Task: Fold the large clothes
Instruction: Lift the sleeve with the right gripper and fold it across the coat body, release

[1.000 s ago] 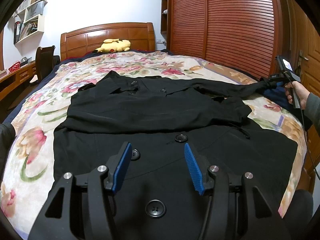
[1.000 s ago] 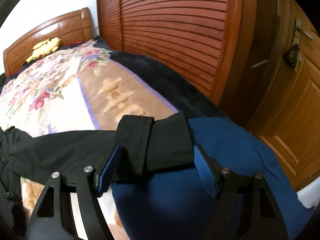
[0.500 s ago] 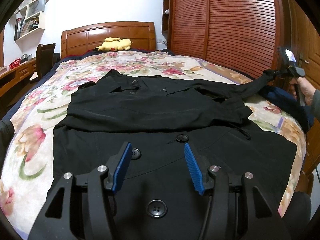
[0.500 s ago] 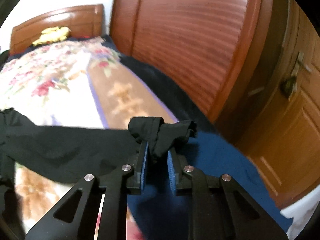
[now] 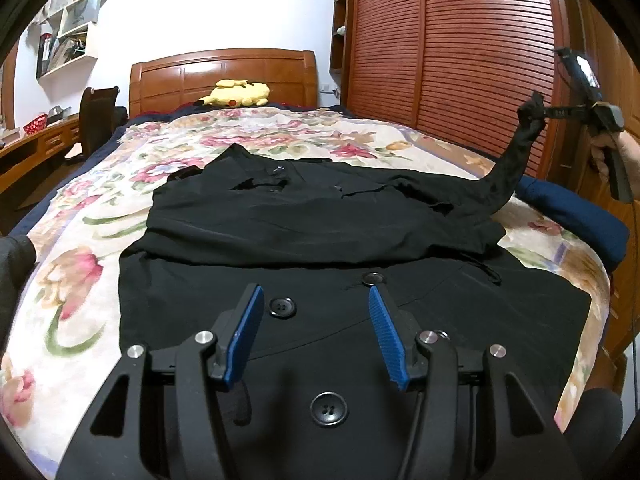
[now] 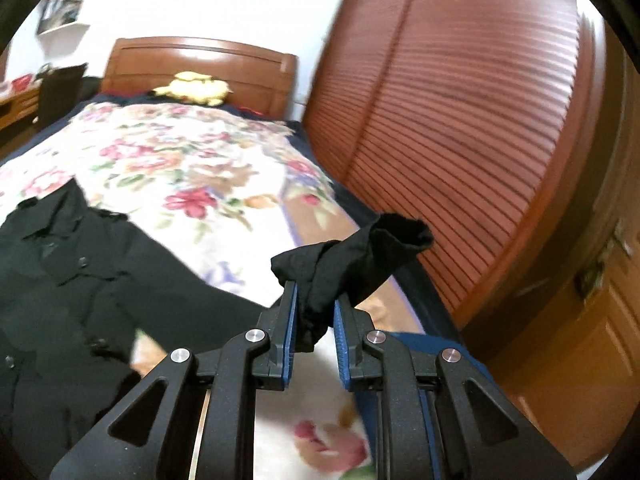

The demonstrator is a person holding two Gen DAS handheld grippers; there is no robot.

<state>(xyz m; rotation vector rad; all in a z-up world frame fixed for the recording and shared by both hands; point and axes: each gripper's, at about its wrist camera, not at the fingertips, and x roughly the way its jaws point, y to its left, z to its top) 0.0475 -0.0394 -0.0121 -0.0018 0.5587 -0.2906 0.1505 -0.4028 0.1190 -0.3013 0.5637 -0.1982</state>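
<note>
A large black buttoned coat (image 5: 320,216) lies spread on the floral bed cover (image 5: 80,280), its upper part folded over the body. My left gripper (image 5: 315,290) hovers open above the coat's lower front, between two buttons, with nothing between its fingers. At the right, my right gripper (image 5: 538,110) is shut on the cuff of the coat's sleeve (image 5: 508,164) and holds it above the bed, so the sleeve slopes up from the coat. In the right wrist view the bunched cuff (image 6: 372,252) sticks out past the right gripper (image 6: 314,292), pinched between the blue pads.
A yellow plush toy (image 5: 236,94) rests against the wooden headboard (image 5: 224,72). Louvred wardrobe doors (image 5: 448,60) run along the bed's right side. A dark blue blanket (image 5: 572,212) lies at the right edge. A chair (image 5: 98,120) and a desk stand at left.
The right gripper closed on the sleeve cuff, then rose and rolled, lifting the sleeve off the bed. The left gripper stayed open in the same place.
</note>
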